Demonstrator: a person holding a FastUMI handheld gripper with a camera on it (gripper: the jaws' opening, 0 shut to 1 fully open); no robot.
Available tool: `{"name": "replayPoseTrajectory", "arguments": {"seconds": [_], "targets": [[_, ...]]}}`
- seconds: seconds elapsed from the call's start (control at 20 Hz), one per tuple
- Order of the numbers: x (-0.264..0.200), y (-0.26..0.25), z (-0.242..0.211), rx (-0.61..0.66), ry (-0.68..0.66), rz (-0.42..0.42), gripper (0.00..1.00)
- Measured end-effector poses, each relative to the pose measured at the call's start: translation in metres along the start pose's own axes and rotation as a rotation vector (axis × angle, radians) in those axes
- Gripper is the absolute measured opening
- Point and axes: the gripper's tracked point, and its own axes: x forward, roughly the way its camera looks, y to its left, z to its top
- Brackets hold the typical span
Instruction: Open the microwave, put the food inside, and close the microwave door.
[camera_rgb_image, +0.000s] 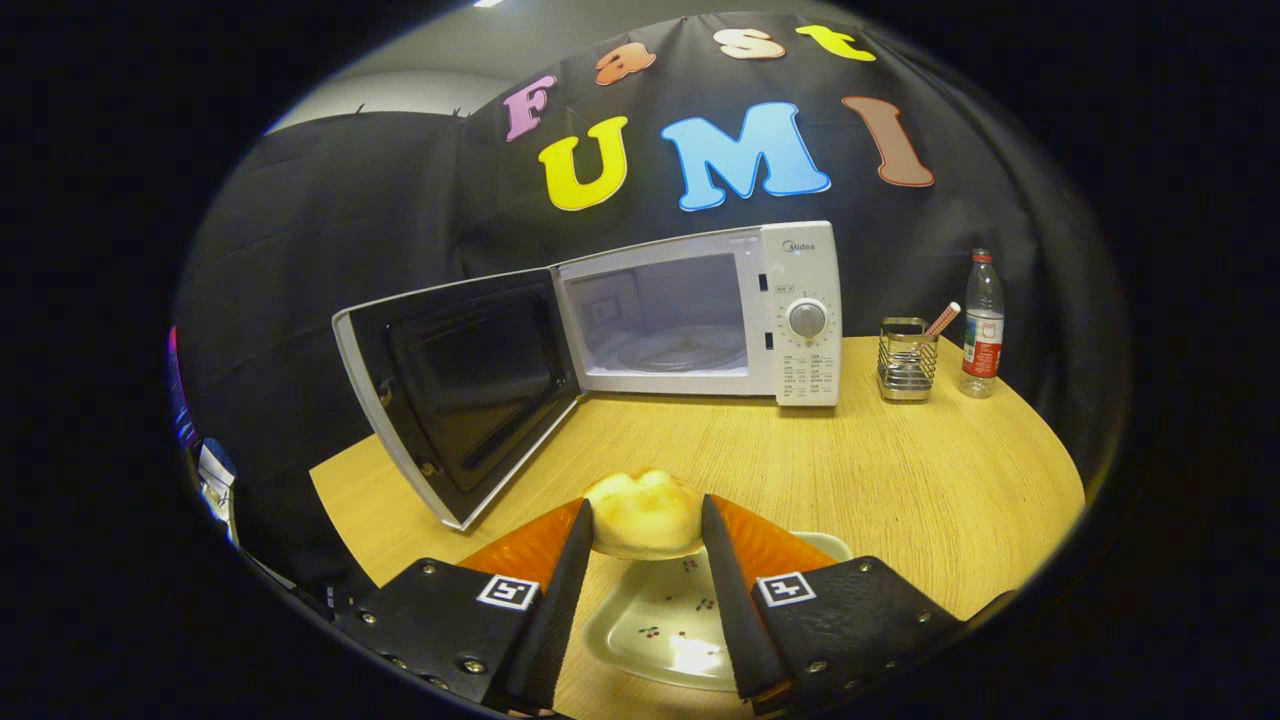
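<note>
Between the tips of the tongs (645, 520), pale bun (643, 512) pinched by both fingers, above a white plate (660, 625), microwave (700, 315) far beyond on the tabletop (900, 470), door (455, 385) swung open leftward.

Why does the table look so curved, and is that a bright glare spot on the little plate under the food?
In the gripper view, the fisheye lens bends the table edge and the microwave; yes, overhead light glares on the plate. The bun, gripped between the hand-held gripper fingers, is sharp and well lit, while the open door's inside stays dark.
</note>
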Motion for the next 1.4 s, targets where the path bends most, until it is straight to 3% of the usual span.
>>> {"name": "replayPoseTrajectory", "arguments": {"seconds": [0.05, 0.1, 0.25, 0.35, 0.45, 0.65, 1.05, 1.4], "targets": [[0.007, -0.006, -0.002, 0.013, 0.03, -0.036, 0.65], [0.018, -0.014, -0.021, -0.012, 0.098, -0.059, 0.44], [0.028, -0.018, -0.021, 0.081, 0.126, -0.042, 0.45], [0.025, -0.019, -0.014, 0.039, 0.094, -0.064, 0.45], [0.024, -0.021, -0.019, 0.031, 0.123, -0.07, 0.3], [0.022, -0.017, -0.027, 0.087, 0.143, -0.038, 0.3], [0.022, 0.004, 0.032, 0.119, 0.049, -0.005, 0.3], [0.091, 0.027, 0.106, 0.166, -0.019, 0.001, 0.3]]}}
